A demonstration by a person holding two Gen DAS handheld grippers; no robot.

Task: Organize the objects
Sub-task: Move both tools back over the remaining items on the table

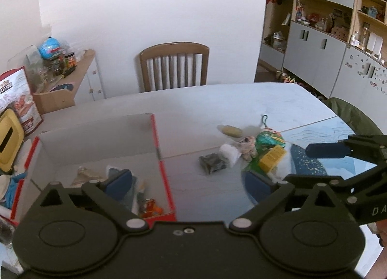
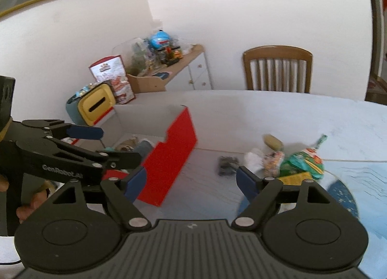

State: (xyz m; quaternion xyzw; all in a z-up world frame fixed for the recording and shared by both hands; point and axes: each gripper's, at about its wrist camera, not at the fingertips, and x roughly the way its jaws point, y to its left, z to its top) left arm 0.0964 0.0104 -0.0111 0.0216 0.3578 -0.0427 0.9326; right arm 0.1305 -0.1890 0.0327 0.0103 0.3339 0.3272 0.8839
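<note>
A white table (image 1: 205, 100) in a cluttered room: a red box (image 2: 169, 158) holds a few toys, while a heap of toys (image 1: 256, 148) lies to its right. The left gripper (image 1: 188, 182) and right gripper (image 2: 191, 182) hover wide open, both empty.

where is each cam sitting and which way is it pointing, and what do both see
Left wrist: sits on the left tongs, looking forward over the table at the red-edged box and toy pile; own open fingers show, and the right tongs enter at right.
Right wrist: sits on the right tongs, facing the same table from further right; own open fingers show, plus the left tongs and fingers of a hand at left.
Shared: box, toy pile, wooden chair, cluttered side shelf.
</note>
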